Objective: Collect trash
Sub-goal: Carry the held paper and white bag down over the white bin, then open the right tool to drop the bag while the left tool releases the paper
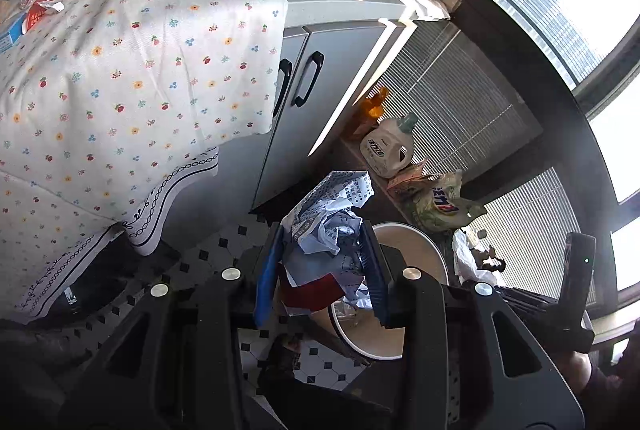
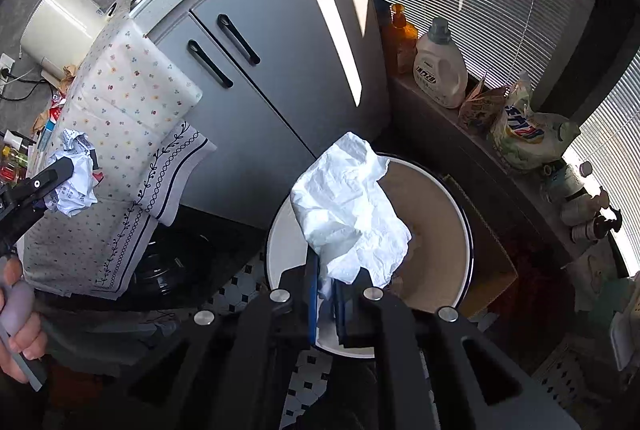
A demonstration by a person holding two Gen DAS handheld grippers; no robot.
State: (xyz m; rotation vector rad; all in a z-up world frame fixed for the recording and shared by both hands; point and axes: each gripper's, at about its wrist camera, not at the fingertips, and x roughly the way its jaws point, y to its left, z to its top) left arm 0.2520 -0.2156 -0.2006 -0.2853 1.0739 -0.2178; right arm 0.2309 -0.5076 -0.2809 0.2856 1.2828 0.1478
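The left gripper (image 1: 324,270) has its jaws partly open, clamped on a wad of printed paper (image 1: 332,214) held above the floor beside the bin (image 1: 424,254). The right gripper (image 2: 328,294) has its jaws nearly closed, pinching a crumpled white tissue (image 2: 352,206) that hangs over the bin's (image 2: 280,230) open mouth. The bin stands on the tiled floor (image 2: 240,290) before the grey cabinet (image 2: 280,70), near the cloth-covered bench (image 1: 120,70).
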